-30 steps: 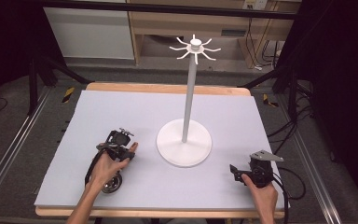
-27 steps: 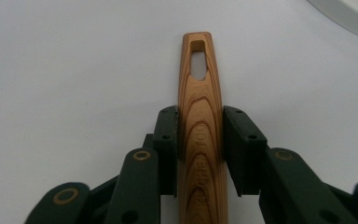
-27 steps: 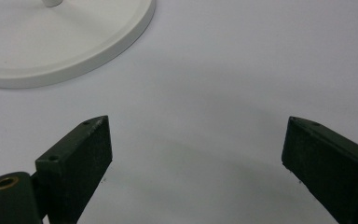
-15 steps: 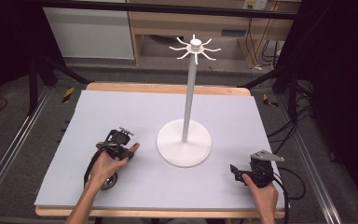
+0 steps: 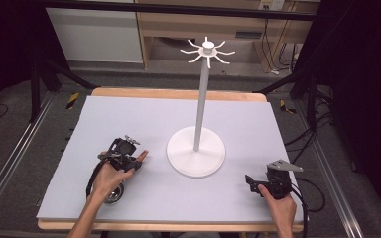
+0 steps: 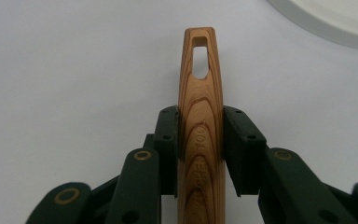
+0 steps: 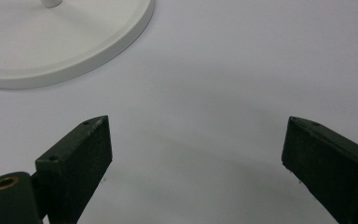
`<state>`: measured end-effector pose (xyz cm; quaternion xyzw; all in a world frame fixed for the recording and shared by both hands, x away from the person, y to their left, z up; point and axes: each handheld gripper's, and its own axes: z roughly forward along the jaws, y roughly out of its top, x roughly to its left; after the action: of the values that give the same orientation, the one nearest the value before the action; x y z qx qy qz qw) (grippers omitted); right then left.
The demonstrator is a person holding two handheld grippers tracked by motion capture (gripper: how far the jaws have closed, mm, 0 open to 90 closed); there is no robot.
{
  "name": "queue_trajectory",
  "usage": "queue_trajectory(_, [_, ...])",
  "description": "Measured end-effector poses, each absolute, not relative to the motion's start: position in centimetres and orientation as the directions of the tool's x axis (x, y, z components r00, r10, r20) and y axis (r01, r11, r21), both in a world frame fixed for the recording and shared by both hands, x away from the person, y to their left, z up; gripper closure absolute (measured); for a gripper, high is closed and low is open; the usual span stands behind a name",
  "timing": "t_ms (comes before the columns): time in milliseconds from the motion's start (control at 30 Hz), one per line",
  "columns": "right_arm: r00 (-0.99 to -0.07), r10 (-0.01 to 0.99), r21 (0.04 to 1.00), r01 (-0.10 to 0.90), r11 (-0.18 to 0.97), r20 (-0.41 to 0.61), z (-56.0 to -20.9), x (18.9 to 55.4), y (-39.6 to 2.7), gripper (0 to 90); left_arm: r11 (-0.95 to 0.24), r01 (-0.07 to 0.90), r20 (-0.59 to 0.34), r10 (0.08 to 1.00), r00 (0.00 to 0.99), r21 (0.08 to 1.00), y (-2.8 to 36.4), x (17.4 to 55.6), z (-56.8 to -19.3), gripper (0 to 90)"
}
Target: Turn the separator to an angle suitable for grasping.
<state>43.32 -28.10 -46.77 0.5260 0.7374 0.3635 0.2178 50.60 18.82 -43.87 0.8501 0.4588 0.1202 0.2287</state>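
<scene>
One wooden handle [image 6: 200,140] in left gripper [image 6: 200,140], one white stand [image 5: 196,151]

The left tongs [image 6: 200,140] closed the last bit of the way onto a wooden handle [image 6: 200,121], and their jaws now pressed against both of its sides. In the high view, the left hand [image 5: 110,176] shifted only slightly on the table [image 5: 258,124], with the left tongs drawn a touch nearer the person than a second earlier. The handle's tip poked out toward the white stand [image 5: 196,153].
</scene>
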Motion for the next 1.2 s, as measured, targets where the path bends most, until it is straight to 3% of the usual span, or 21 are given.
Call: queue_trajectory(1200, [-0.341,0.938,0.786,0.594,0.171,0.054,-46.5,43.2,-28.3,9.3,-0.311,0.530,-0.040,0.835,0.549,0.789,20.6,46.6,-37.0,67.9])
